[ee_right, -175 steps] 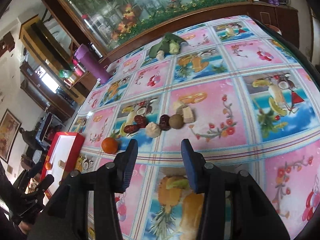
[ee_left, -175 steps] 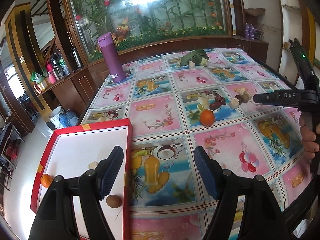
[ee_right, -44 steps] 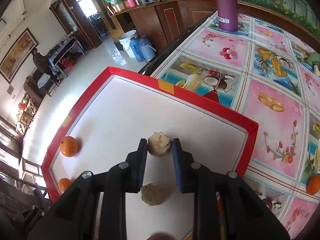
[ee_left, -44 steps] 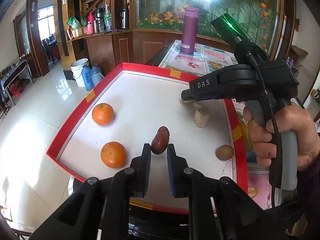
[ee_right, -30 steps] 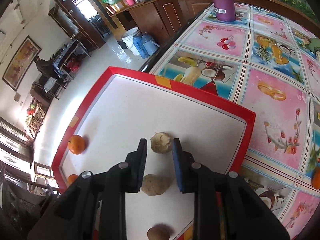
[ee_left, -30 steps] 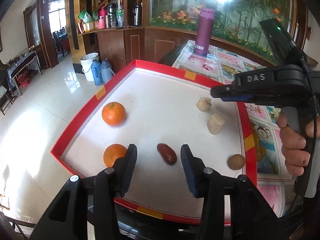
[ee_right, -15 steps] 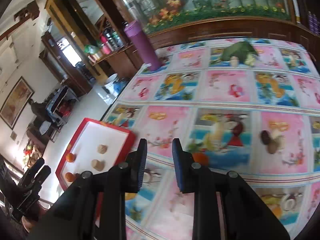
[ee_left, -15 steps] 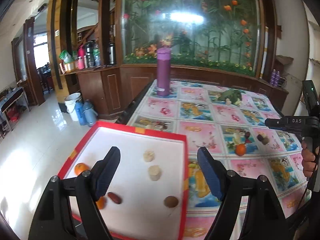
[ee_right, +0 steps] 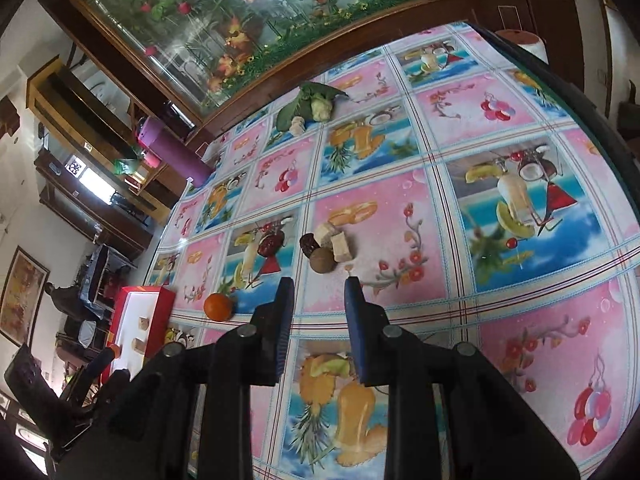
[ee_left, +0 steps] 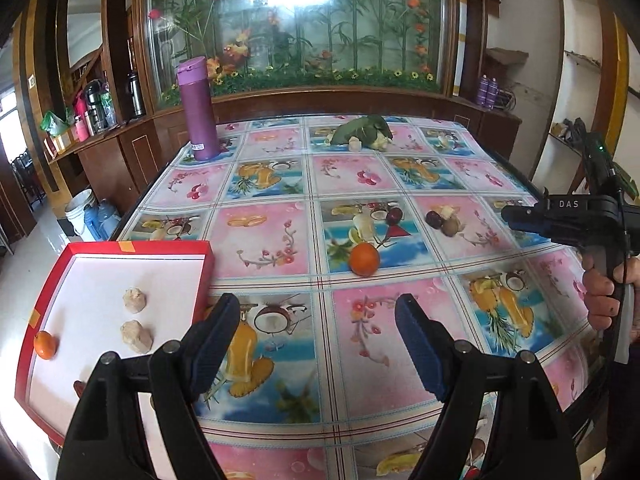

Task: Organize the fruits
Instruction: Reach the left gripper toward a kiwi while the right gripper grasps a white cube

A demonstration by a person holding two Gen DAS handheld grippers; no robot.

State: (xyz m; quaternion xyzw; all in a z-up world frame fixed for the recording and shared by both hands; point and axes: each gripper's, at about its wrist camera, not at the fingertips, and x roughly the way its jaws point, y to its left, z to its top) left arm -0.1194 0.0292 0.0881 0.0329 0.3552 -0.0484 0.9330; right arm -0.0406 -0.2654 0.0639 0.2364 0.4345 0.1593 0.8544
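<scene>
The counter point(ee_left: 276, 240) under its fruit-print cloth fills both my views. My red tray point(ee_left: 120, 246) sits at its near left corner, overhanging the edge. At the far left corner stands a purple flask point(ee_left: 198, 110), and near the far edge lies a leafy green bundle point(ee_left: 362, 130).

My left tool point(ee_left: 318, 330) hangs released over the near part of the counter, jaws spread wide with nothing between them. My right tool point(ee_right: 318, 304) hovers over the middle of the counter, its jaws parted by a narrow gap and holding nothing; in the left view it enters from the right edge.

An orange point(ee_left: 364, 259) rests alone mid-counter, and just beyond my right tool sits a small cluster: a brown round fruit point(ee_right: 322, 260), two pale chunks point(ee_right: 338, 242) and a dark date point(ee_right: 309, 243), touching or nearly so. Another date point(ee_right: 270, 243) lies just left of them.

In the tray are two beige lumps point(ee_left: 135, 318), apart from each other, and a small orange point(ee_left: 45, 345) against the left wall.
</scene>
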